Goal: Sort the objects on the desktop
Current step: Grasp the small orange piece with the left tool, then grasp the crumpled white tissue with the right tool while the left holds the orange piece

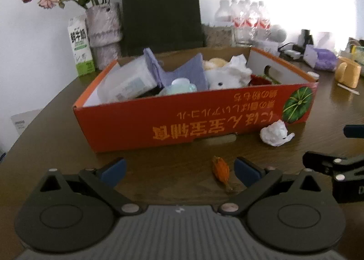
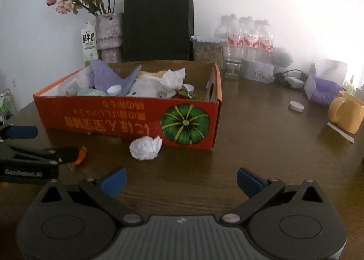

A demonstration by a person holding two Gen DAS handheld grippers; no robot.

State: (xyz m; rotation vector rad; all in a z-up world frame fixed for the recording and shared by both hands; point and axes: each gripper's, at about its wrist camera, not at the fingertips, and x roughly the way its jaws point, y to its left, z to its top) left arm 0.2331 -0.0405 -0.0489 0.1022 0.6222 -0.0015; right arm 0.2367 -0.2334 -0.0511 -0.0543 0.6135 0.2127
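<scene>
An orange cardboard box [image 1: 127,123] [image 2: 127,121] stands on the dark wooden table, holding purple cloth, a plush toy, tissue and a plastic container. A crumpled white tissue [image 1: 275,133] [image 2: 146,147] lies on the table against the box's front wall. A small orange dried fruit [image 1: 221,170] [image 2: 80,155] lies just inside my left gripper's right finger. My left gripper [image 1: 179,170] is open and empty, low over the table before the box. My right gripper [image 2: 180,181] is open and empty too, a little short of the tissue. Each gripper shows at the edge of the other's view.
Behind the box stand a black paper bag [image 2: 157,21], a vase of dried roses [image 2: 108,32], a milk carton [image 2: 89,44] and several water bottles [image 2: 248,39]. A yellow mug [image 2: 347,115], a white cap [image 2: 296,106] and a purple pouch [image 2: 323,90] sit at the right.
</scene>
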